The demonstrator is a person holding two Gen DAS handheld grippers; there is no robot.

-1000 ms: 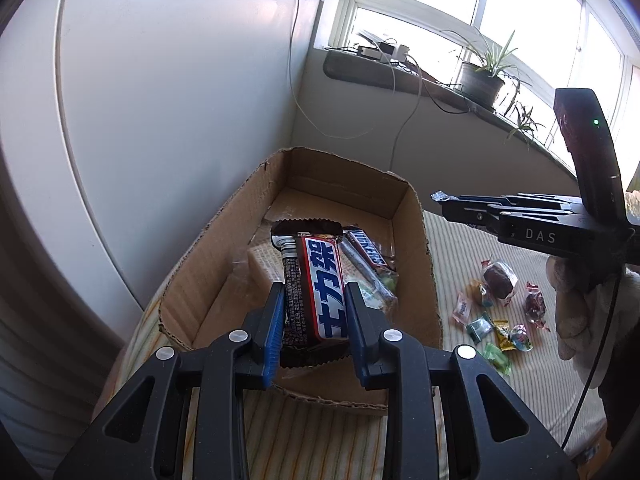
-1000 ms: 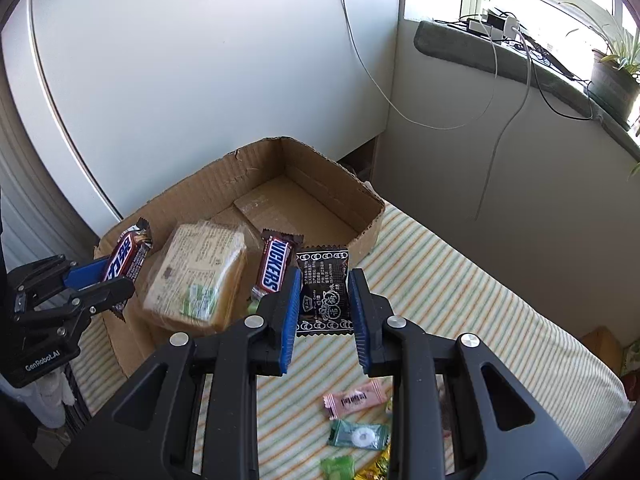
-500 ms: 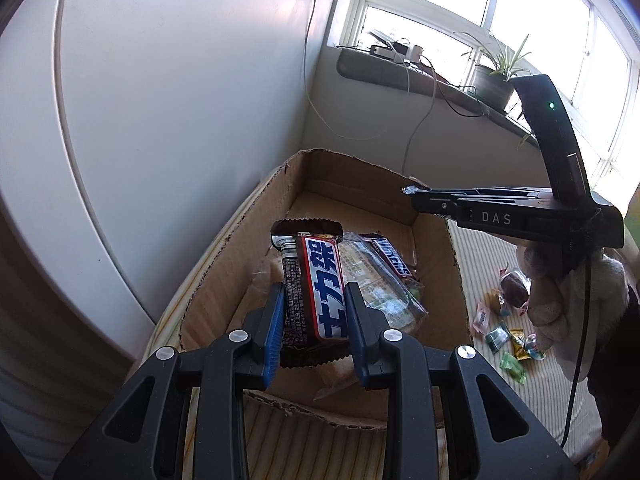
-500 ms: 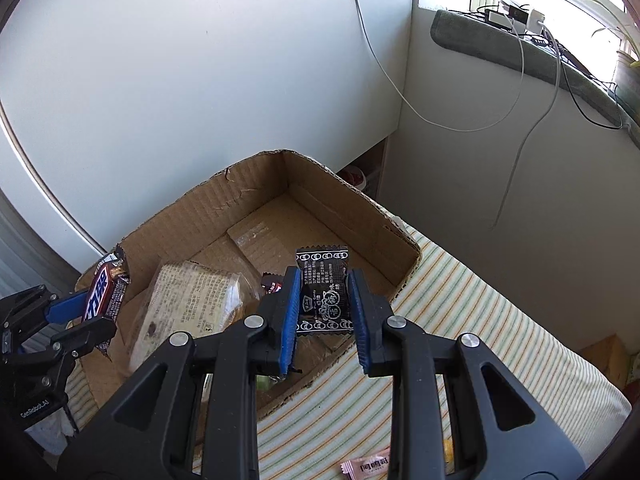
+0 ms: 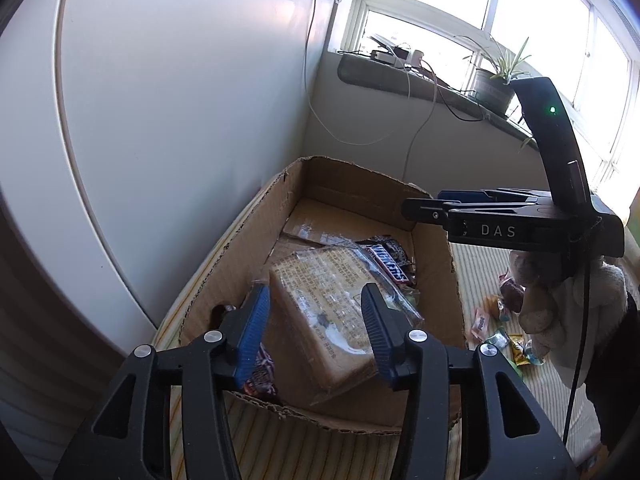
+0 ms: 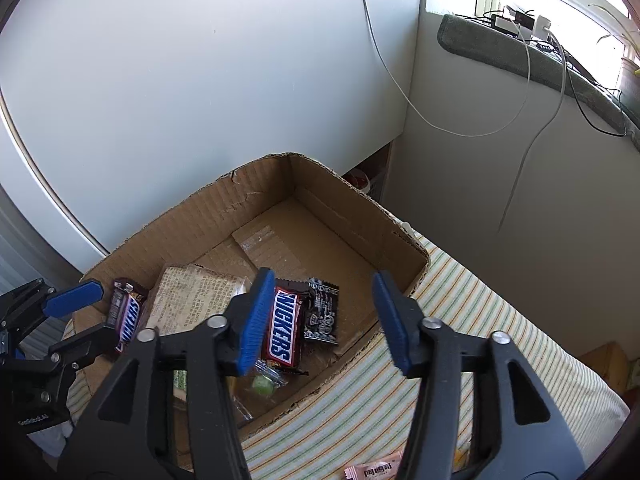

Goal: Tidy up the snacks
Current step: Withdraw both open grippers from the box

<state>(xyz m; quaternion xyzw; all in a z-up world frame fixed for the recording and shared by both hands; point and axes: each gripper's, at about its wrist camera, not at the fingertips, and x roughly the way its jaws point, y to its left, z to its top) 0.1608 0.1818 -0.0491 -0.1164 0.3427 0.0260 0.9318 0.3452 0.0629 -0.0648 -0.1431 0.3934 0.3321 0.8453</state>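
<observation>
Both the left gripper (image 5: 316,330) and right gripper (image 6: 322,320) gape empty over the box (image 6: 256,196) (loose candies (image 5: 500,326) show only leftward).

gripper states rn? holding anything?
Left gripper: open, holding nothing, above the cardboard box.
Right gripper: open, holding nothing, above the same box.

A brown cardboard box (image 6: 248,216) is seen ahead of the blue-padded black right gripper (image 6: 318,316). A brown, blue-lettered Snickers bar (image 6: 285,326) and a black, white-printed packet (image 6: 322,316) are seen inside. Cream cloth (image 6: 460,320) is striped green and yellow.
</observation>
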